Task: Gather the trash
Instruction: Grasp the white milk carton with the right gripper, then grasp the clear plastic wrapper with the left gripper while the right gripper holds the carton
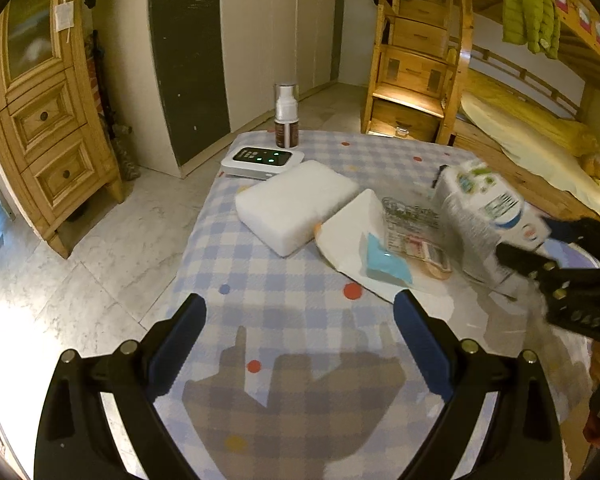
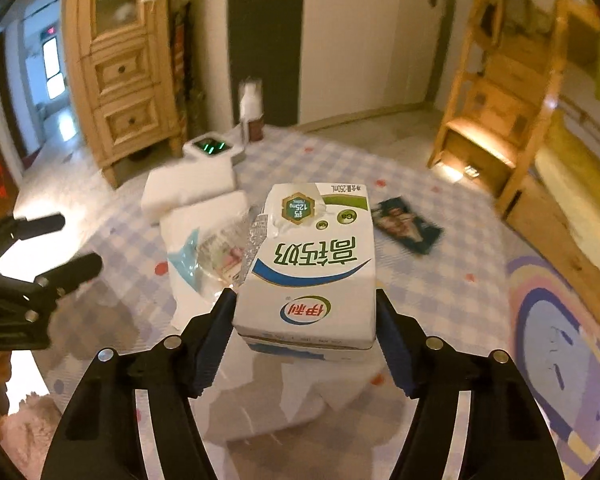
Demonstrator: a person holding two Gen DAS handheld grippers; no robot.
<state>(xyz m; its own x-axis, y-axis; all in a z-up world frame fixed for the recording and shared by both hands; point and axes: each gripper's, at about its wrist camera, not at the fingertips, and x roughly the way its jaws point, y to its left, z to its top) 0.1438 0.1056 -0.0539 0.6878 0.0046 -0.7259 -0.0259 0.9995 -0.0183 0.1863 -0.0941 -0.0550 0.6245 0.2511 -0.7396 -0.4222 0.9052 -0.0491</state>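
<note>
Dark wrapper (image 2: pixel 407 225) shows only from right wrist.

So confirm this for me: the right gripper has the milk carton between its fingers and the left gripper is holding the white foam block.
Not quite. In the left wrist view the left gripper is open and empty; the white foam block lies on the table. The right gripper does have the milk carton.

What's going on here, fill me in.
A person is clearing trash off a checked-cloth table with two handheld grippers. The right gripper is clamped on a white milk carton, held above the cloth. The left gripper hangs open and empty over bare cloth. A clear plastic wrapper on a white sheet, a foam block and a dark packet lie uncollected.
</note>
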